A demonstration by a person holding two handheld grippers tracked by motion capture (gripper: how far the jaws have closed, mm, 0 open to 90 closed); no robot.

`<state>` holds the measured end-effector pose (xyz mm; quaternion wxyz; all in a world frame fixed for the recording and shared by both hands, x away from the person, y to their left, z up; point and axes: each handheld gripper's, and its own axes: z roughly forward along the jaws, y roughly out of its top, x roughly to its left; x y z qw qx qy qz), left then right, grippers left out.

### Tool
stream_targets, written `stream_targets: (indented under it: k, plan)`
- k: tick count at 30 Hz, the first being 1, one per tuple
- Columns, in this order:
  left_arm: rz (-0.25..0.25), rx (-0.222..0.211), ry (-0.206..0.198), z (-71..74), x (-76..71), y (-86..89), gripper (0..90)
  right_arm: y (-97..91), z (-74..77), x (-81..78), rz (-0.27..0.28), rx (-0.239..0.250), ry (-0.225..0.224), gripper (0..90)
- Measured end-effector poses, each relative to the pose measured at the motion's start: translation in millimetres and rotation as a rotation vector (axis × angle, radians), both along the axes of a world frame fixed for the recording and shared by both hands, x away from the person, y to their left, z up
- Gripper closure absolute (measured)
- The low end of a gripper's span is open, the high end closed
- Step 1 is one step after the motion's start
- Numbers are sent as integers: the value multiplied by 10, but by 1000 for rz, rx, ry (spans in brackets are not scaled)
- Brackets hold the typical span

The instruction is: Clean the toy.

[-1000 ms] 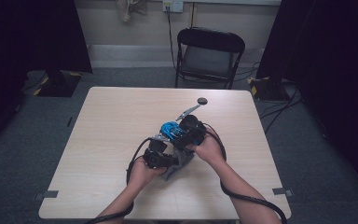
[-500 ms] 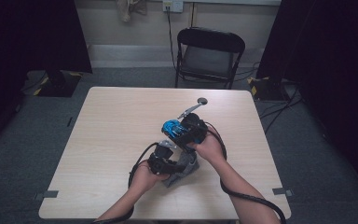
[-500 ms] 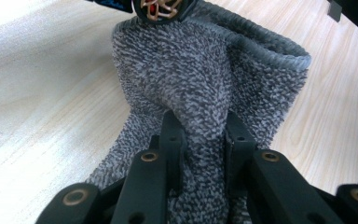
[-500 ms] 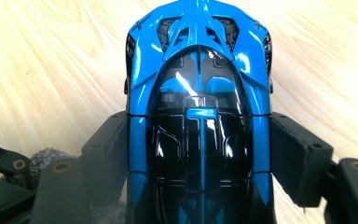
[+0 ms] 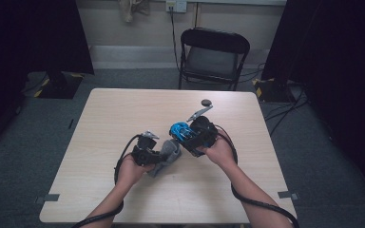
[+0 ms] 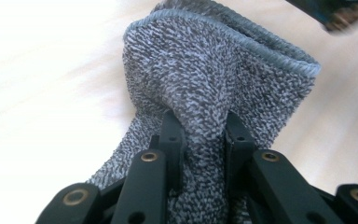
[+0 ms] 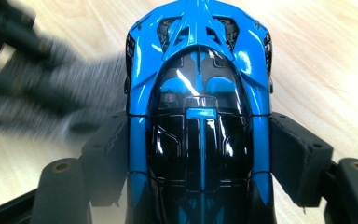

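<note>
Left gripper [image 5: 164, 156] clamped; right gripper [image 5: 183, 135] apparently gripping.

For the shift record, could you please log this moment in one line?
left gripper: shut on grey sock | right gripper: shut on blue toy car | both over table

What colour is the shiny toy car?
The glossy toy car is bright blue with a black cabin top, clearest in the right gripper view.

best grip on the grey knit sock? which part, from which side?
Take the grey knit sock at its narrow bunched lower part, coming along its length from the end opposite the open hemmed cuff. The fabric gathers there into a fold thin enough to pinch, while the cuff end flares wide. The left gripper is already shut on that fold, probably a sound hold.
</note>
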<state>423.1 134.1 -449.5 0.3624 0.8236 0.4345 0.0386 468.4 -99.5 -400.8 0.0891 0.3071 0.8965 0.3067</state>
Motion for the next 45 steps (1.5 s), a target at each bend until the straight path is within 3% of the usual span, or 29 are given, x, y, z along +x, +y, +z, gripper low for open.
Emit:
stream_targets:
  k: [8,14,17,24,34,45]
  plan:
    - [107,1,-24,53,209,167,742,73,-22,-137,54,-2,-2,286]
    - [132,-48,-42,82,266,149,742,123,-30,-203,81,7,0,285]
    - [101,-68,-42,77,256,96,743,138,-42,-211,83,0,1,285]
    - [10,-69,-38,70,171,-69,744,120,-82,-165,59,-3,9,285]
    - [-56,-62,-42,49,94,-190,743,100,-73,-112,44,5,18,285]
    - [-95,-68,-34,-4,33,-293,743,173,-66,-83,42,-18,23,285]
